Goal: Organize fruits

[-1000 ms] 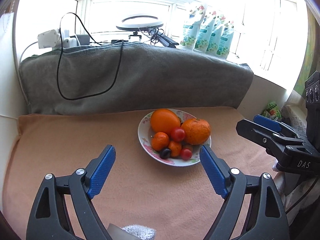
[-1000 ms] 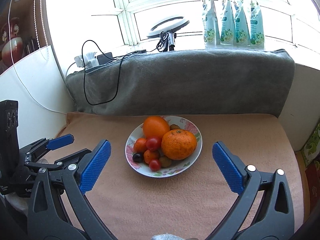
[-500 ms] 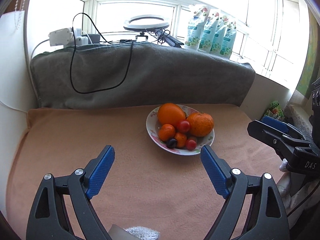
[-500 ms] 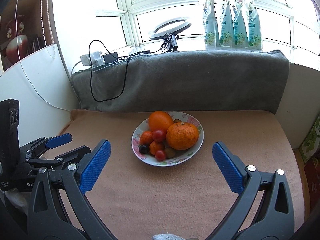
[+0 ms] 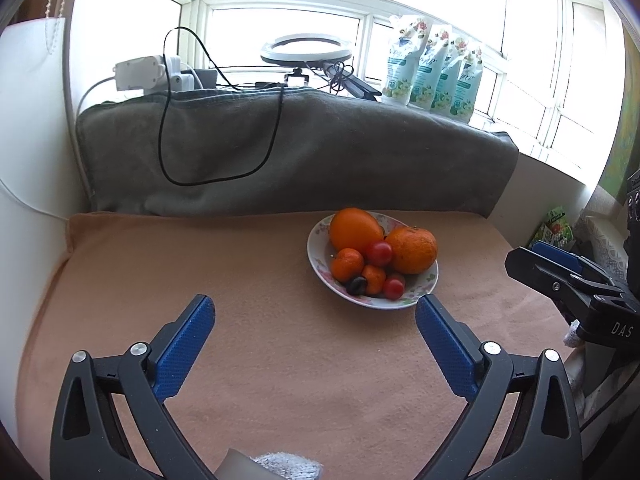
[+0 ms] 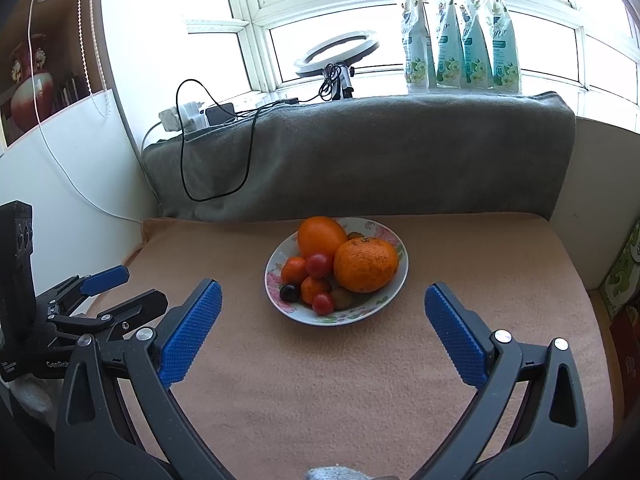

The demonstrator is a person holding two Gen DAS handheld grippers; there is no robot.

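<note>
A floral plate [image 5: 429, 280] sits on the peach blanket [image 5: 240, 272], piled with a large orange [image 5: 354, 229], a tangerine [image 5: 412, 249], small mandarins, cherry tomatoes [image 5: 379, 253] and a dark grape [image 5: 356, 285]. My left gripper [image 5: 314, 308] hovers short of the plate's near left side; its jaws are opening and nothing is between them. In the right wrist view the same plate [image 6: 378, 300] lies just beyond my right gripper [image 6: 323, 290], which is open and empty. A kiwi [image 6: 343, 298] shows there too.
A grey towel [image 5: 320, 152] covers the sill behind the blanket, with a black cable [image 5: 276, 136] hanging over it. A ring light [image 6: 336, 52], chargers and several pouches [image 6: 460, 36] stand on the sill. White walls close both sides.
In the left wrist view the plate has receded and slid right as the left gripper drew back, and its jaws stand a little wider. The right wrist view has hardly shifted.
</note>
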